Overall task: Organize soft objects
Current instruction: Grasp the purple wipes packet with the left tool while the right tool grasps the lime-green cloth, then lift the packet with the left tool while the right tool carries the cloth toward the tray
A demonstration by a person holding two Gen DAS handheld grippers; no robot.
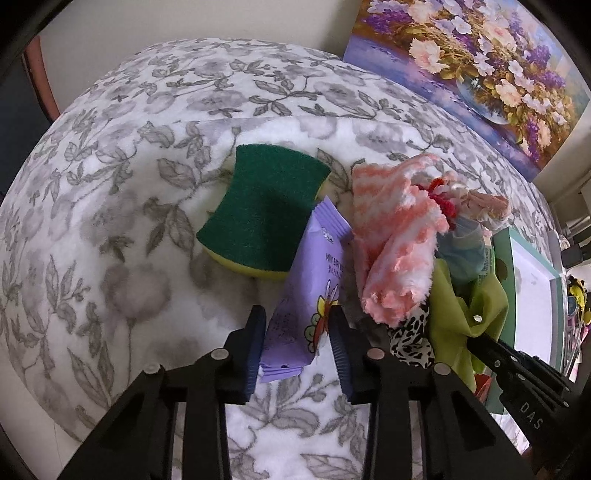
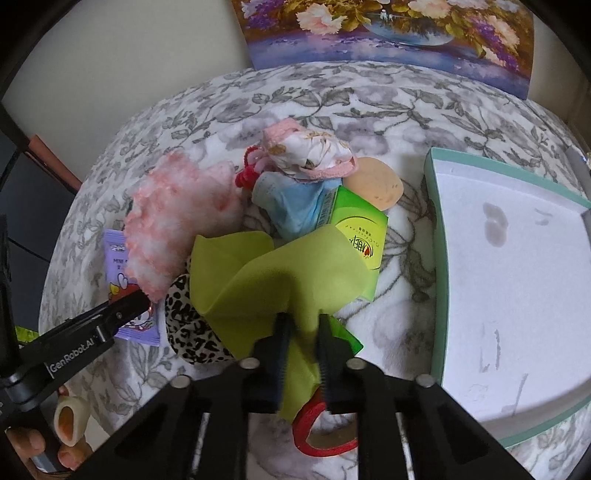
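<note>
My left gripper is shut on a purple wipes packet, held upright over the floral blanket; the packet also shows in the right wrist view. My right gripper is shut on a lime green cloth, which also shows in the left wrist view. A pile lies between them: a pink-and-white fluffy cloth, a leopard-print item, a blue cloth, a floral pouch and a green box. A green-and-yellow sponge lies behind the packet.
A shallow white box with a teal rim lies at the right. A flower painting leans on the wall behind. A round peach pad and a red ring lie near the pile. The blanket covers the surface.
</note>
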